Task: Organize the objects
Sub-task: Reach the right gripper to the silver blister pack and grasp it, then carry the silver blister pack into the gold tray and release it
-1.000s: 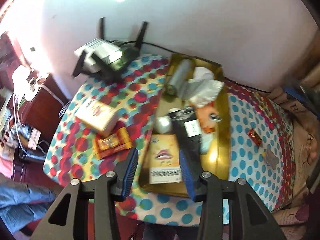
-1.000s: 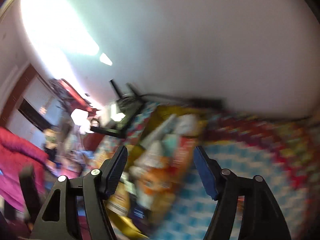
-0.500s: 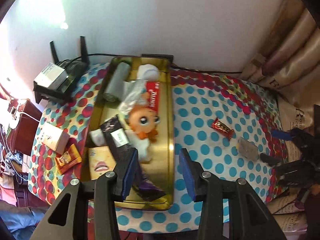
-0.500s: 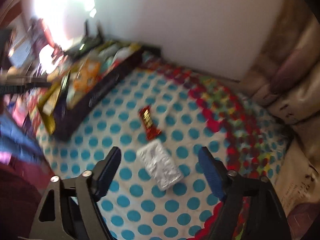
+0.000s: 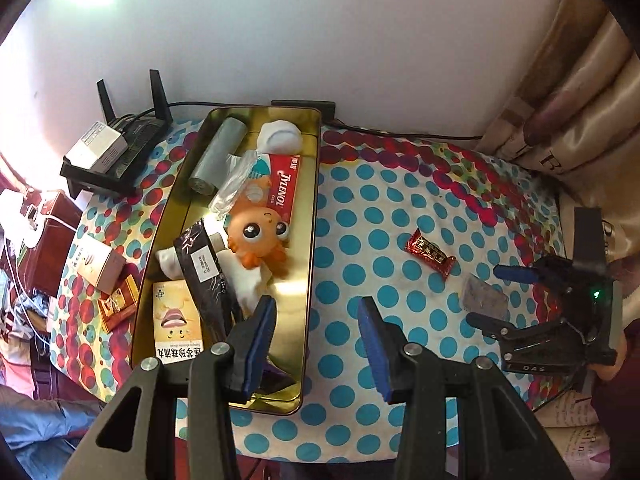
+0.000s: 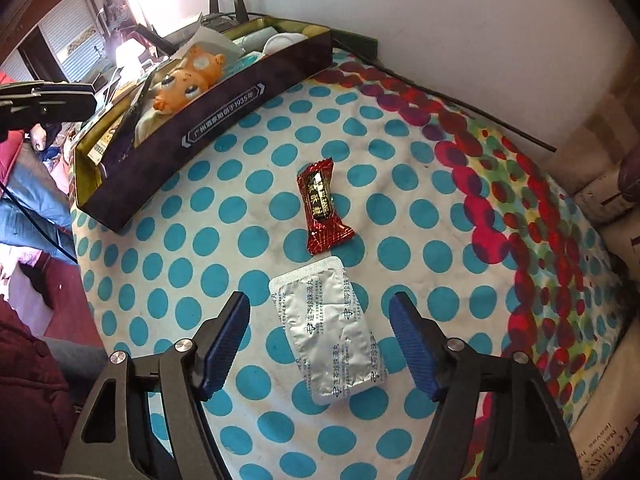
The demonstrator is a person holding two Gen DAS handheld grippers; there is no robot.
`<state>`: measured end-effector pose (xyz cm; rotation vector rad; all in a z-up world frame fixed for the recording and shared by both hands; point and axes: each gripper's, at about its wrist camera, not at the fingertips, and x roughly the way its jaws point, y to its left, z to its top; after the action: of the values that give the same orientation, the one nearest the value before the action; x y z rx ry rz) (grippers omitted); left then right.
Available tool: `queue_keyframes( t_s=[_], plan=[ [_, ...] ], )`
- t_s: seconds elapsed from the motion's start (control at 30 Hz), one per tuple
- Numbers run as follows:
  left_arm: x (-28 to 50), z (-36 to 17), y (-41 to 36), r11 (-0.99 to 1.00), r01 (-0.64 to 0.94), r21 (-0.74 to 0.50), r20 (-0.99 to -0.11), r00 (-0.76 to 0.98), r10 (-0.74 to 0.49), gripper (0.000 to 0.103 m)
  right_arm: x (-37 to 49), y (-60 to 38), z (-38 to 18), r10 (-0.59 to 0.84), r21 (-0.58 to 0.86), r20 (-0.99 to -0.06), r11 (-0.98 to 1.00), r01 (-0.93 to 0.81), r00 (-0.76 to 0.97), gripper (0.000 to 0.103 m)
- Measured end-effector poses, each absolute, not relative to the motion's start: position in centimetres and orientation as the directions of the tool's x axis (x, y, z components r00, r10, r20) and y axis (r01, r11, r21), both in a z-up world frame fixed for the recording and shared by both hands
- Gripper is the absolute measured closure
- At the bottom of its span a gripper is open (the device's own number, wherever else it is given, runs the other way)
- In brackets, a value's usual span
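Observation:
A silver foil pill packet (image 6: 332, 330) lies on the dotted cloth between the open fingers of my right gripper (image 6: 320, 344), which hovers just above it; it also shows in the left wrist view (image 5: 485, 299). A red candy wrapper (image 6: 324, 208) lies just beyond it (image 5: 430, 255). A gold tin tray (image 5: 310, 240) holds an orange toy (image 5: 258, 236), a Tylenol box (image 5: 286, 184), a grey roll (image 5: 218, 156) and other items. My left gripper (image 5: 316, 346) is open and empty over the tray's near right edge. My right gripper also shows at the right of the left wrist view (image 5: 490, 296).
A black router (image 5: 120, 148) with antennas stands at the back left. A small box (image 5: 96, 264) and an orange packet (image 5: 118, 308) lie left of the tray. Curtains (image 5: 580, 92) hang at the right. The wall is close behind the table.
My left gripper has swung right, from over the tray's left part to its right edge. My right gripper has dropped toward the cloth and now straddles the foil packet.

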<state>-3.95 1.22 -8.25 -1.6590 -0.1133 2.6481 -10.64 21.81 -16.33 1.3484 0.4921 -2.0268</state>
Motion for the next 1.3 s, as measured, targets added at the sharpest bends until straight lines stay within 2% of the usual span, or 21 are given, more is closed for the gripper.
queue_keyframes(
  t_s=[0.37,0.53,0.9,1.3],
  plan=[
    [-3.6,-8.6,1.5,-0.997,0.052,-0.061,-0.905,-0.424,0.034,0.06,-10.9,21.9,-18.6,-0.301,0.058,-0.925,-0.713,0.698,-0.232,0.047],
    [-3.5,-8.7,1.3,-0.997,0.055,-0.057,-0.905,-0.423,0.028,0.06,-10.9,22.1,-18.9,-0.302,0.066,-0.925,-0.724,0.687,-0.23,0.06],
    [-2.9,-8.6,-0.7,-0.995,0.09,-0.037,-0.903,-0.43,-0.006,0.06,-10.6,19.9,-15.9,-0.381,0.108,-0.886,-0.725,0.681,-0.264,0.061],
    [-0.4,-8.0,-6.6,-0.983,0.181,-0.024,-0.897,-0.438,-0.059,0.06,-10.5,9.8,-10.4,-0.557,0.175,-0.789,-0.61,0.773,-0.261,0.061]
  ],
)
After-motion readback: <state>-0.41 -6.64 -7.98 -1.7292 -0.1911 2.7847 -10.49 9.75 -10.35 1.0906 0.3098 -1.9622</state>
